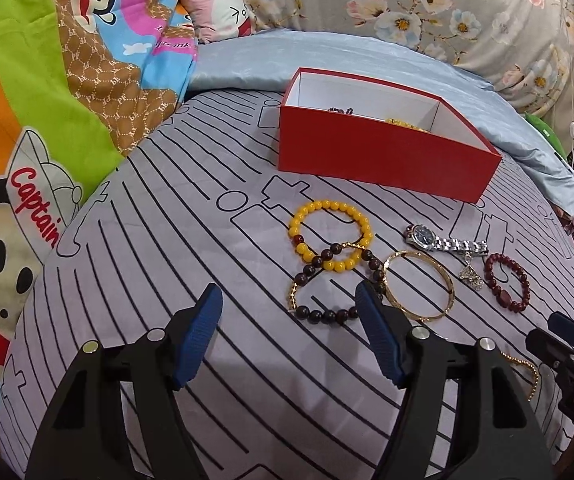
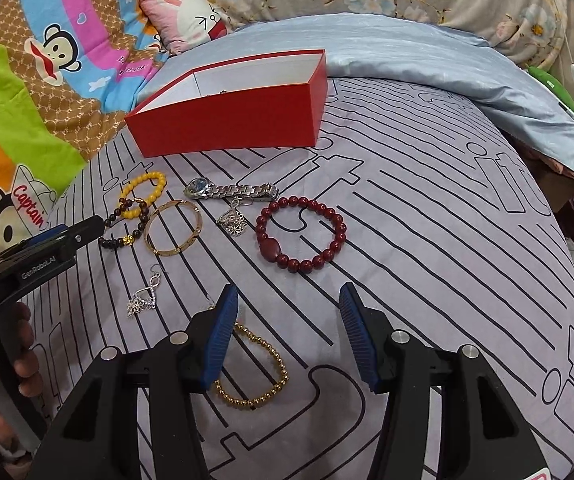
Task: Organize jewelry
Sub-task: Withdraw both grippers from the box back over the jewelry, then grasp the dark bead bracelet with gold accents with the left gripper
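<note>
A red box (image 1: 383, 156) with a white inside sits on the striped bed cover, with some jewelry inside; it also shows in the right wrist view (image 2: 231, 120). In front of it lie a yellow bead bracelet (image 1: 329, 234), a dark bead bracelet (image 1: 327, 284), a gold bangle (image 1: 419, 286), a silver watch (image 1: 443, 240), a red bead bracelet (image 2: 301, 234), silver pendants (image 2: 145, 298) and a gold bead chain (image 2: 263, 368). My left gripper (image 1: 289, 300) is open and empty, just short of the dark bracelet. My right gripper (image 2: 289, 300) is open and empty, above the gold chain.
A light blue blanket (image 1: 327, 60) lies behind the box. A cartoon monkey quilt (image 1: 47, 120) is piled on the left, with a pink pillow (image 1: 215, 4) and floral bedding (image 1: 427, 8) at the back. The bed edge drops off at the right.
</note>
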